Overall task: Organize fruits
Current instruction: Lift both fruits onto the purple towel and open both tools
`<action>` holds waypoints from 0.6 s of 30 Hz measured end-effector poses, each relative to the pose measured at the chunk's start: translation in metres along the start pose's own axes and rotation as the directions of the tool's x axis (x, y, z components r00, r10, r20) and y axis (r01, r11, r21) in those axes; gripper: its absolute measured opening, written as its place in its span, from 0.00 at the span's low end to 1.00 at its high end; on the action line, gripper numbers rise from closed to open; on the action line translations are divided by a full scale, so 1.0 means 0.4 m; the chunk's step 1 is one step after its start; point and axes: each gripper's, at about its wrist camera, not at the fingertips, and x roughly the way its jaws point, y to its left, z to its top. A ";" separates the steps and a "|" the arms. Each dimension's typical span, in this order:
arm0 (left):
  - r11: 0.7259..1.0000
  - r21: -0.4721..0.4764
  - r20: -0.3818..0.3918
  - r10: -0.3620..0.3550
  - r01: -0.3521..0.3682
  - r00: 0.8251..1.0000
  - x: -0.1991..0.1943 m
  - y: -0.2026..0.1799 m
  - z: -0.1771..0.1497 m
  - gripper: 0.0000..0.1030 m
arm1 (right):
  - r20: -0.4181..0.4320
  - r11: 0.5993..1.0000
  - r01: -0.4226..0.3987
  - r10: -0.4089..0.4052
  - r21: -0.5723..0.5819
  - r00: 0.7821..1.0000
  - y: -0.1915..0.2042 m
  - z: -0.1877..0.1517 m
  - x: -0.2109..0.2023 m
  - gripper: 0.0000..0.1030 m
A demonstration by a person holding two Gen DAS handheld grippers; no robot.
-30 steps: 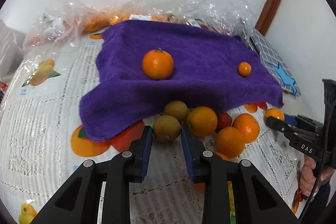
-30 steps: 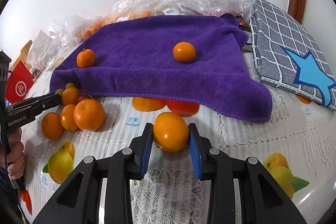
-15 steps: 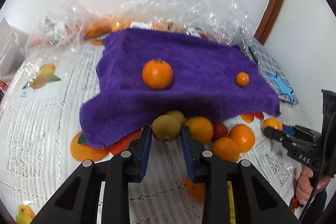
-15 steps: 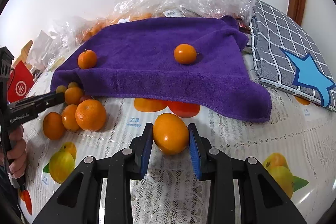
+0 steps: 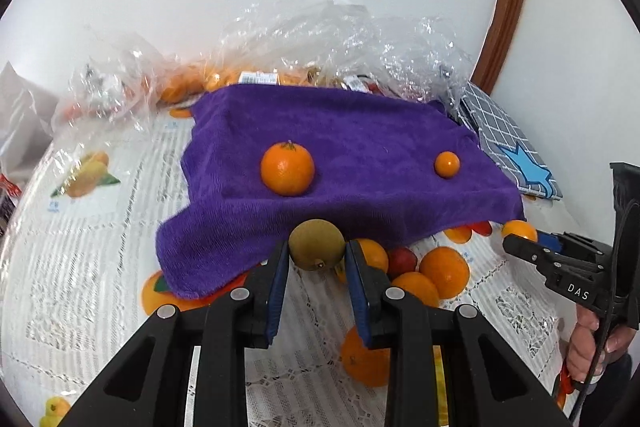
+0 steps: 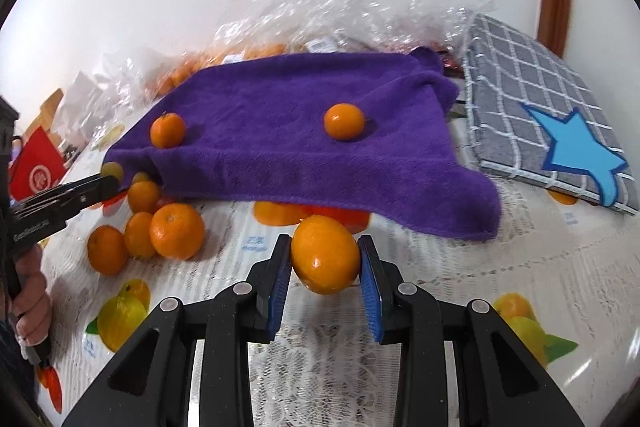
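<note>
Left wrist: left claw (image 5: 316, 259) clamps kiwi (image 5: 317, 245), stem-end down; right claw (image 6: 325, 269) clamps orange (image 6: 325, 259), tilted.

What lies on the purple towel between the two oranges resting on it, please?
Nothing: between the large orange and small orange, the purple towel is bare in both views.

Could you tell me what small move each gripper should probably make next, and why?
Probably carry both fruits forward over the purple towel and set them down there. The left gripper is shut on the kiwi, and the right gripper is shut on the orange. Both sit just short of the towel's near edge, where two oranges already rest, well apart.
</note>
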 end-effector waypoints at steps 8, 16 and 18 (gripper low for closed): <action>1.000 -0.003 0.078 -0.007 0.008 0.997 -0.027 -0.018 0.098 0.27 | 0.089 0.995 0.034 -0.026 -0.097 0.996 0.018 0.106 -0.056 0.32; 1.000 -0.023 0.065 0.005 -0.003 0.998 0.058 -0.043 0.181 0.27 | 0.136 0.998 -0.007 0.014 -0.055 0.991 -0.023 0.237 -0.025 0.32; 1.000 -0.028 0.054 -0.005 0.006 0.999 0.082 -0.045 0.180 0.27 | 0.109 0.999 -0.001 0.005 -0.037 0.994 -0.043 0.243 0.012 0.32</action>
